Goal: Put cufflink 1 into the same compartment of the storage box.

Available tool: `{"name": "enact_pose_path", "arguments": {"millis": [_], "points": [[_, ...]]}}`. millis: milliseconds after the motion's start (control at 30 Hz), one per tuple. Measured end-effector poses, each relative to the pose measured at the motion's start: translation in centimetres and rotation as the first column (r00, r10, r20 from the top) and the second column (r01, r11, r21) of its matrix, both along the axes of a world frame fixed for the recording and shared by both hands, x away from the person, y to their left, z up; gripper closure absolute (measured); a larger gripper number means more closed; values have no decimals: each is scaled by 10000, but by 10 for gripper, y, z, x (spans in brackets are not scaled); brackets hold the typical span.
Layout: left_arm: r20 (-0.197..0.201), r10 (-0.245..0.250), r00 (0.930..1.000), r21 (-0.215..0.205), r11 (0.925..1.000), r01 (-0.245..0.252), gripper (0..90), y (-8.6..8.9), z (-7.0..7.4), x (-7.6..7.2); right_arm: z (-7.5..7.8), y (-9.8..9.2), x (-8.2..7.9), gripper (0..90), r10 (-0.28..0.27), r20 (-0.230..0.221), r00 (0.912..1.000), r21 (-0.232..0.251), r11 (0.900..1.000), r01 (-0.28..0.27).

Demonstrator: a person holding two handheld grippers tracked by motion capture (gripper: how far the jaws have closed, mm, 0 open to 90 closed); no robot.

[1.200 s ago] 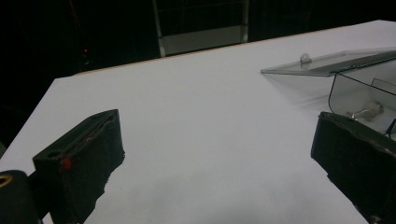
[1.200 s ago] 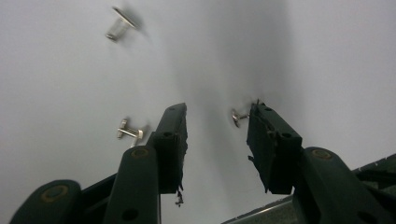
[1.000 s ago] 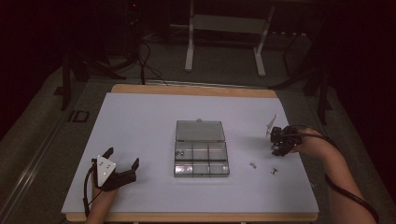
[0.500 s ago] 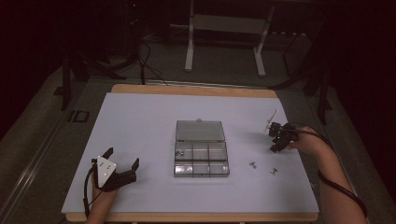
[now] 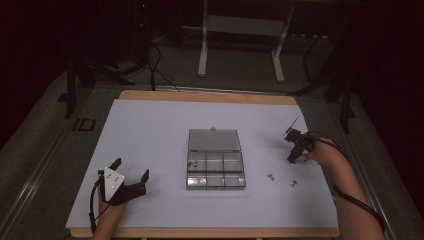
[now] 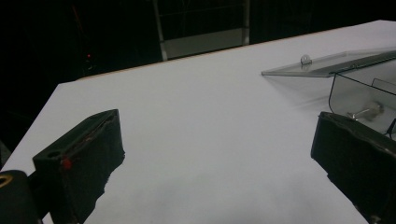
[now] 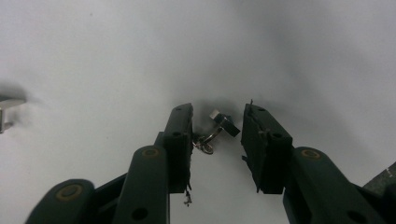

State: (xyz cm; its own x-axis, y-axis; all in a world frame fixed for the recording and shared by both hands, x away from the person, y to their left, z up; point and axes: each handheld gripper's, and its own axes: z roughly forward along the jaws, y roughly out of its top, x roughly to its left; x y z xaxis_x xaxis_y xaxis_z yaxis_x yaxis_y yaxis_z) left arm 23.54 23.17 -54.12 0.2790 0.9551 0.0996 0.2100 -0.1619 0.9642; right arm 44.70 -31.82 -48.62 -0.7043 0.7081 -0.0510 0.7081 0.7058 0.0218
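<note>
As the high view looks down on the white counter (image 5: pixel 150 130), the left gripper (image 5: pixel 131 176) rests near its front left with its fingers spread wide and empty, while the right gripper (image 5: pixel 295 155) tips down at the far right, beyond two small metal clips (image 5: pixel 282 180); a clear compartment box (image 5: pixel 215 170) lies open between them. In the left gripper view, the box (image 6: pixel 359 88) sits ahead to the right. In the right gripper view, the fingers (image 7: pixel 180 135) have just been closing around a small metal clasp (image 7: pixel 219 126), which touches one finger while a gap remains at the other.
</note>
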Motion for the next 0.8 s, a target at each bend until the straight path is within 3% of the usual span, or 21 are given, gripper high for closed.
{"name": "enact_pose_path", "arguments": {"millis": [333,367,567,800], "points": [[-5,15,10000,-21,10000,-15,34,0,0,0,-7,0,1,686,71,-526,9986,-168,9998,-80],[-9,13,10000,-28,10000,-13,35,0,0,0,-7,1,0,727,197,-583,9981,-190,9996,-208],[-7,17,10000,-46,10000,-17,34,0,0,0,-5,5,-2,730,731,-687,9950,-370,9964,-757],[-14,14,10000,-49,10000,-14,34,0,0,0,4,13,-8,730,1746,-767,9817,-362,9834,-1777]]}}
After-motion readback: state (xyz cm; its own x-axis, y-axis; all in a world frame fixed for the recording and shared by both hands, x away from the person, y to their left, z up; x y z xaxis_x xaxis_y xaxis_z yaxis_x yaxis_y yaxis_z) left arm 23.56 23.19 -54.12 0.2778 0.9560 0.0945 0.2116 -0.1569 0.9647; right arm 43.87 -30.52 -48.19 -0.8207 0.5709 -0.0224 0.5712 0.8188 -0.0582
